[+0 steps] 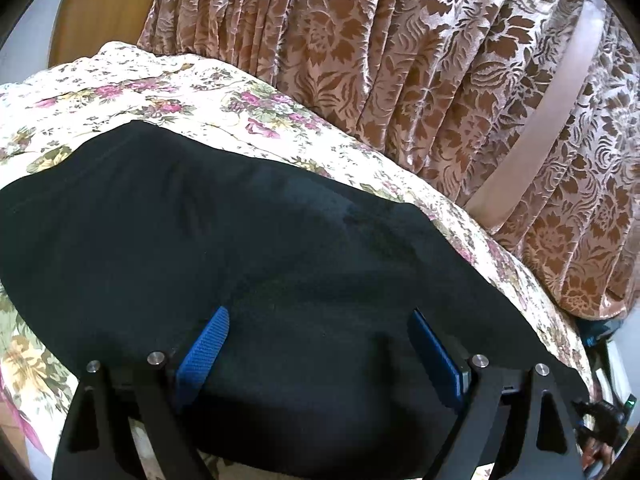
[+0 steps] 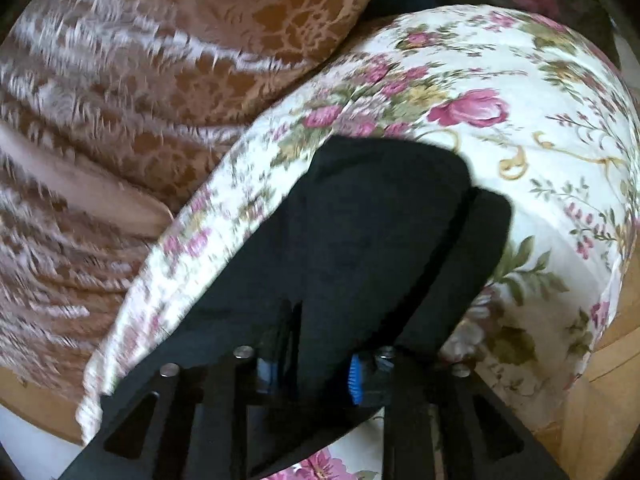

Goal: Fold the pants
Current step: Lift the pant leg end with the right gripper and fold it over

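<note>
Nearest my left camera, my left claw stands spread wide, its blue pads well apart and resting down on the black pants, with nothing pinched between them. The pants lie as a broad dark slab across the flowered sheet of the bed, filling most of the lower view. At the lower right edge of this view a bit of dark gear shows past the bed's end; I cannot tell what it is.

Through my right camera, my right claw is clamped on a fold of the pants. The cloth runs out from between the fingers, and only a sliver of blue pad shows at its edge. Beyond the claw the pants end in two rounded layers, one lying over the other, on the sheet with its pink roses and green leaves. This view is smeared with blur along the left.

The sheet covers a bed that bulges softly and wrinkles near the far edge. Behind it hangs a heavy curtain in brown and pale pink leaf pattern, falling in pleats close against the bed. A plain pink band crosses it on a slant. At the far left, a brown wooden panel rises beside the curtain.
</note>
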`<control>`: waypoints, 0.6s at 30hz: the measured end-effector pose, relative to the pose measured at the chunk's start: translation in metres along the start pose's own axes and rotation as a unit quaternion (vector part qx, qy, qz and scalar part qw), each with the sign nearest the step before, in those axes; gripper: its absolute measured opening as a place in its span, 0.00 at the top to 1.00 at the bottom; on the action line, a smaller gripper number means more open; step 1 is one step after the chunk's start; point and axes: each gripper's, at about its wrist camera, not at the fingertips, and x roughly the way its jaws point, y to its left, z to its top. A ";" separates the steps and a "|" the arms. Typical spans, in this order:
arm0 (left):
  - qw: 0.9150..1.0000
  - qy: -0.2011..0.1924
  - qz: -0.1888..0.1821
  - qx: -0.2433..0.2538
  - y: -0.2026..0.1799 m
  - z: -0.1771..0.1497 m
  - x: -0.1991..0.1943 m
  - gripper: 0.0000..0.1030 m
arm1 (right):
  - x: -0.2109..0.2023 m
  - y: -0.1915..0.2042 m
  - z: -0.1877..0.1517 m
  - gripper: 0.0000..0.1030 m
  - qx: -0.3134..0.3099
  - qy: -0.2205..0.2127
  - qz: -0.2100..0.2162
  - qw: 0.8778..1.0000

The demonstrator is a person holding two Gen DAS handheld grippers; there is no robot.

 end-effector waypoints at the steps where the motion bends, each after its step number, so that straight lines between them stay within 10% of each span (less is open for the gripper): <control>1: 1.000 -0.003 -0.002 0.001 -0.001 -0.001 -0.001 0.12 | -0.004 -0.006 0.003 0.73 0.017 -0.008 0.005 1.000; 10: 0.999 0.012 -0.019 0.044 -0.026 -0.010 0.003 0.12 | -0.030 -0.023 0.020 0.93 0.044 -0.050 0.035 0.997; 18: 0.997 0.022 -0.001 0.076 -0.032 -0.016 0.008 0.11 | -0.026 -0.036 0.011 0.94 0.014 -0.061 -0.058 0.996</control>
